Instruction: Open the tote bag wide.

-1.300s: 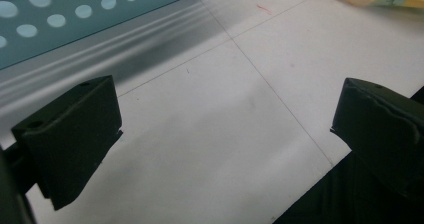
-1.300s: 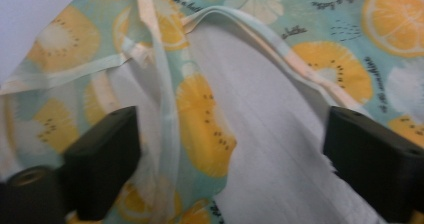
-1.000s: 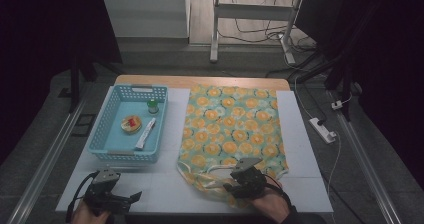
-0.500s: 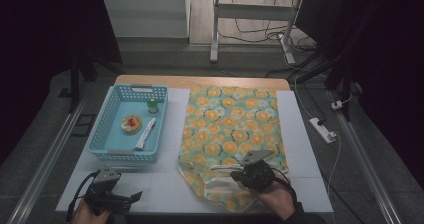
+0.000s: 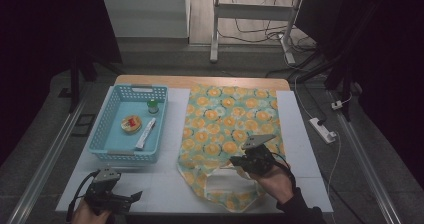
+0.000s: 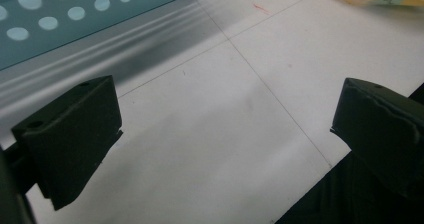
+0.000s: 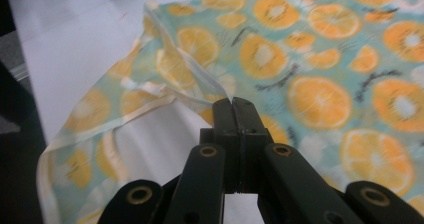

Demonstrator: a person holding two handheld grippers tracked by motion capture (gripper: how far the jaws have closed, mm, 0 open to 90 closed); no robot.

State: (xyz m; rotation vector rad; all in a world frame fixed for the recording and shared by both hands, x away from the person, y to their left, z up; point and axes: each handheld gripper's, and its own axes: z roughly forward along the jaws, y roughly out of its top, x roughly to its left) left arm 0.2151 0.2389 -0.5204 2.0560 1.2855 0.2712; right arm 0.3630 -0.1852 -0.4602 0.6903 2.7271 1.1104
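Right gripper (image 5: 234,160) shifted right, jaws pinching orange-print cloth (image 5: 231,124) edge, left gripper (image 5: 136,196) unmoved, jaws spread

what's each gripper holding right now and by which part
The right gripper is shut on the orange-print bag, pinching its cream-trimmed edge by the handle opening. The left gripper is open over bare table, holding nothing.

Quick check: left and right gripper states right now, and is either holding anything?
Left gripper: open, jaws wide apart over the bare table, holding nothing.
Right gripper: shut on the orange-print cloth, pinching a fold near its edge.
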